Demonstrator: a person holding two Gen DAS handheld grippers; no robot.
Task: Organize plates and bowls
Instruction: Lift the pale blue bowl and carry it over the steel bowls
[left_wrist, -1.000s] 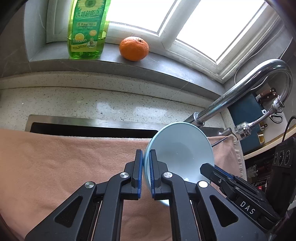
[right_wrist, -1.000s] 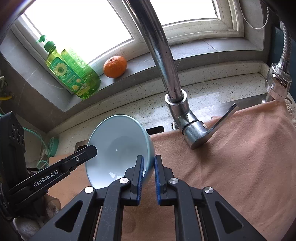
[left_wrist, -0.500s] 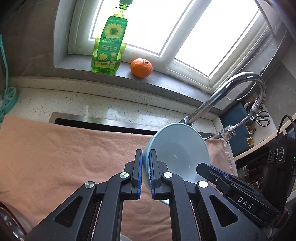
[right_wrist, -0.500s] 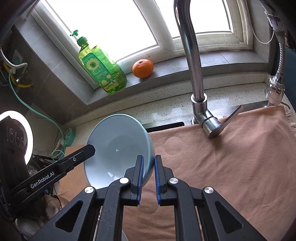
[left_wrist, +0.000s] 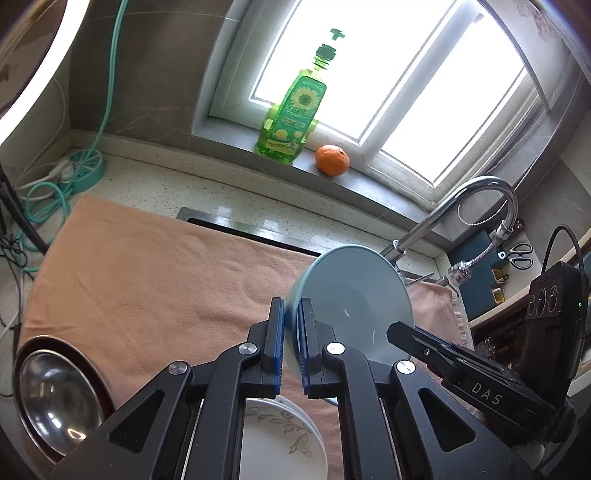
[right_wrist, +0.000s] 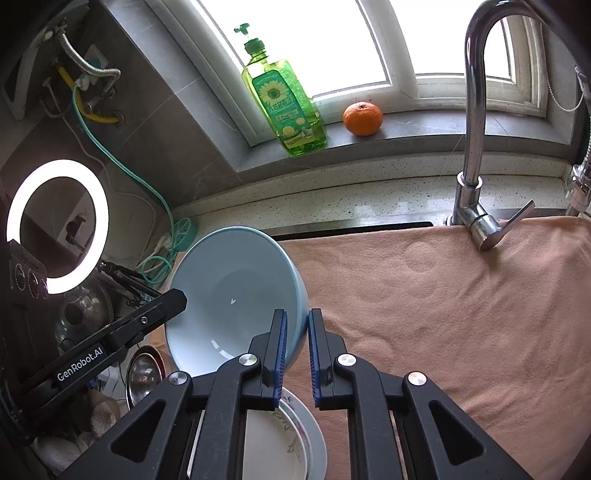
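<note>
Bowl (right_wrist: 236, 291) above plates (right_wrist: 284, 439), faucet (right_wrist: 476, 147) beyond

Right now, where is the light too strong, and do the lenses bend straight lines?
Left wrist view: the window is blown out white, and its frame curves. Right wrist view: the ring light glares, and the window sill bows.

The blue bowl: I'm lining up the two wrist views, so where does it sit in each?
Left wrist: blue bowl right of centre, rim clamped by the left gripper; the right gripper reaches its far edge.
Right wrist: bowl left of centre, rim between the right gripper's pads.
Shared landmark: the orange on the sill beside the green bottle.
</note>
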